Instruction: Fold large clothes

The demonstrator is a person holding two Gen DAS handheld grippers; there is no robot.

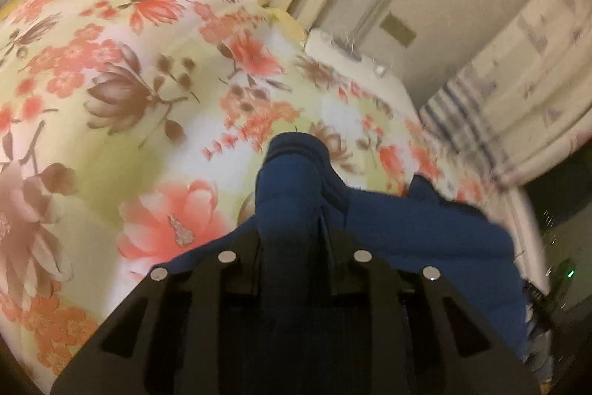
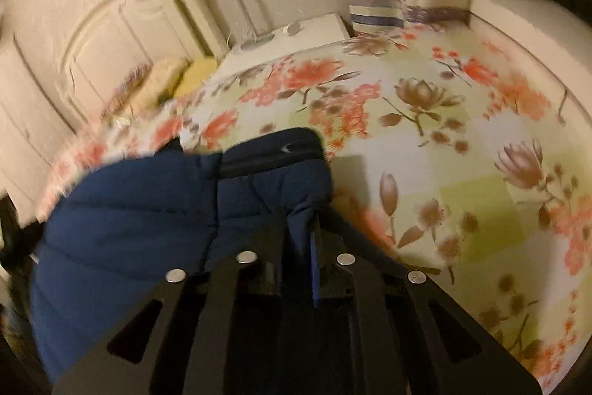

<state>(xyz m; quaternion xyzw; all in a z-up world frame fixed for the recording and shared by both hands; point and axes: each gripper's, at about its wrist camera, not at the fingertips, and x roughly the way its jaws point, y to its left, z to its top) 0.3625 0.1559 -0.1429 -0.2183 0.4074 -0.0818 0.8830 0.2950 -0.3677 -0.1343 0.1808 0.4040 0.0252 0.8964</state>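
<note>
Both the left tool (image 1: 292, 224) and right tool (image 2: 299, 228) angle downward, clamped on fabric.

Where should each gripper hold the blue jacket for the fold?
At an outer edge, from the near side of the bed, as now. The left gripper pinches a bunched ridge of the jacket; the right gripper clamps a thin fold near its banded hem. Padded panels look too thick; edges gather thin.

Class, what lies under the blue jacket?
The floral bedspread shows around the blue jacket; whatever lies directly beneath it is covered.
</note>
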